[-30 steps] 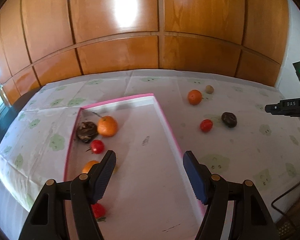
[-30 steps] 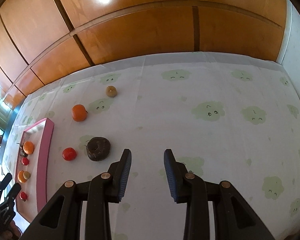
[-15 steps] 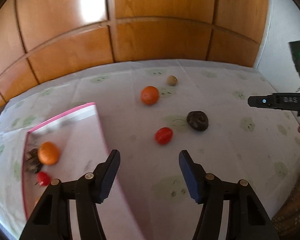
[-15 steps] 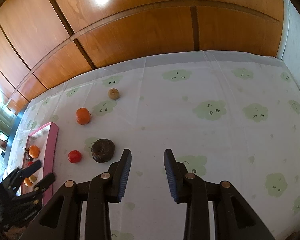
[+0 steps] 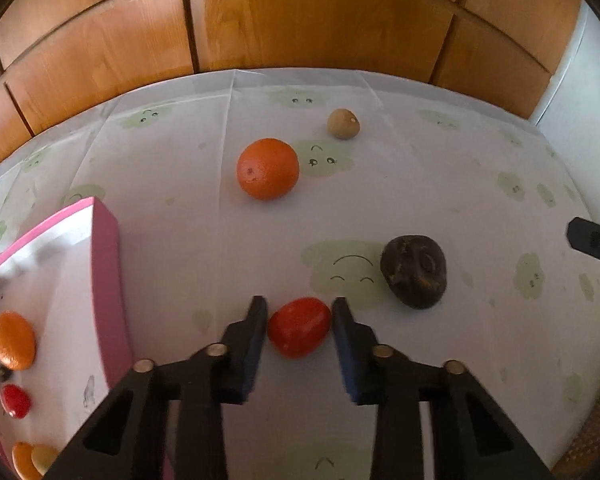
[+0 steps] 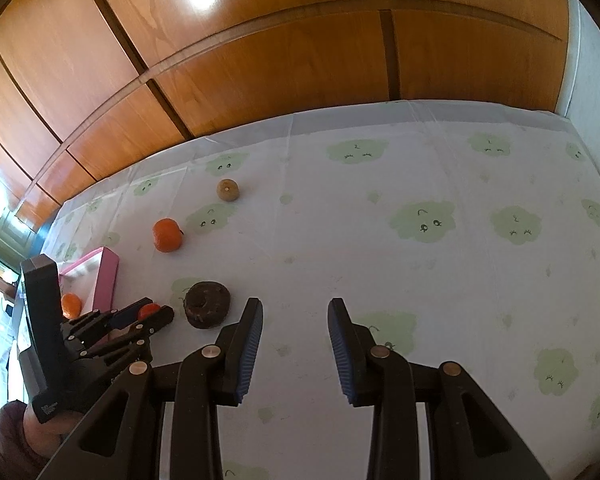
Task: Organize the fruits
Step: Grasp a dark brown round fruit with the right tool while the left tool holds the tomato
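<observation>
Our left gripper (image 5: 299, 330) had its blue pads clamped on the small glossy red tomato (image 5: 299, 332), low centre of the left wrist view, on the white tablecloth with green cloud faces (image 5: 440, 184). The dark wrinkled brown fruit (image 5: 414, 277) sat just right of it, not touching. The round orange (image 5: 267, 168) lay up-centre, the small tan round fruit (image 5: 343, 123) above that. The pink-rimmed white tray (image 5: 108, 264) at lower left held an orange citrus (image 5: 13, 340) and a second small red fruit (image 5: 16, 401). Our right gripper (image 6: 295, 316) hung over bare cloth, jaws narrowly apart, holding nothing.
</observation>
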A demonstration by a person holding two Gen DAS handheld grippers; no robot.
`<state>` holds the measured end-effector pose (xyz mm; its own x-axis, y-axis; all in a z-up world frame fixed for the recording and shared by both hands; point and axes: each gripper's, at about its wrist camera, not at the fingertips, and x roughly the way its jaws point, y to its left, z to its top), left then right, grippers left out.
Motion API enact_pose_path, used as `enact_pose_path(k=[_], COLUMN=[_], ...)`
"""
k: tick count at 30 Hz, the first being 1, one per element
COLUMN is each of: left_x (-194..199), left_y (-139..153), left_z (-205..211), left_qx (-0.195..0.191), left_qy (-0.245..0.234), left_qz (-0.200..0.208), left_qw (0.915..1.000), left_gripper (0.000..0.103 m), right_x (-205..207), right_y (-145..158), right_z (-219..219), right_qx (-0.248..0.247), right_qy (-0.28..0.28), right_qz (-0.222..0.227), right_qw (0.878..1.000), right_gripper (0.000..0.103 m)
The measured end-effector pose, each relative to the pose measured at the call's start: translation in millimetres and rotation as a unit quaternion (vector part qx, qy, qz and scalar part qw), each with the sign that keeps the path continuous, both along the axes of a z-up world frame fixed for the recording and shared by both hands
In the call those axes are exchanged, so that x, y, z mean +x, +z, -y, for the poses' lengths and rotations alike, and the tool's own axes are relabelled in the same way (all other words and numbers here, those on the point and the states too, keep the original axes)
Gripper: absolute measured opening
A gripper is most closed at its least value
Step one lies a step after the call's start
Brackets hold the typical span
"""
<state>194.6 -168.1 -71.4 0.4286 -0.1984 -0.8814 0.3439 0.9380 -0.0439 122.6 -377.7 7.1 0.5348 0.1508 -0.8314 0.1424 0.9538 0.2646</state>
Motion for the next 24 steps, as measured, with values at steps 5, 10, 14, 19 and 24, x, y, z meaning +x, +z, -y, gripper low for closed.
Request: enact_pose_path(k=[5,10,14,19,24], left_x=[-9,-54,-90,-109,-112], left_y=[2,10,4,-6,-13], left_z=[-6,-1,5,10,10], left_qx=[-0.023,-0.043,-0.041,-0.019,-0.024], left_qy=[0.014,0.014,0.003,-0.007,-0.017], left_qz=[-0.003,0.033,0.054,0.091,0.120], left_qw=[0.9996,0.9984,0.9977,0.9956,0.9924], left_gripper=[0.029,0.029,0.029,0.030,0.030], right_x=[0,-1,-1,-1,3], right_y=[0,0,-2,-6,-18], right_z=[4,4,2,-4,-19], right_qx=[-0.005,-0.011,-0.011,-0.011,0.025], right_qy=[-0.006,-0.006,-0.005,0.008,0.060], right_qz=[0.001,-0.002,-0.007,-0.012,-0.039], right_qw=[1.000,1.000,1.000,1.000,0.997], right_gripper=[0.034,0.034,0.034,0.034,0.034])
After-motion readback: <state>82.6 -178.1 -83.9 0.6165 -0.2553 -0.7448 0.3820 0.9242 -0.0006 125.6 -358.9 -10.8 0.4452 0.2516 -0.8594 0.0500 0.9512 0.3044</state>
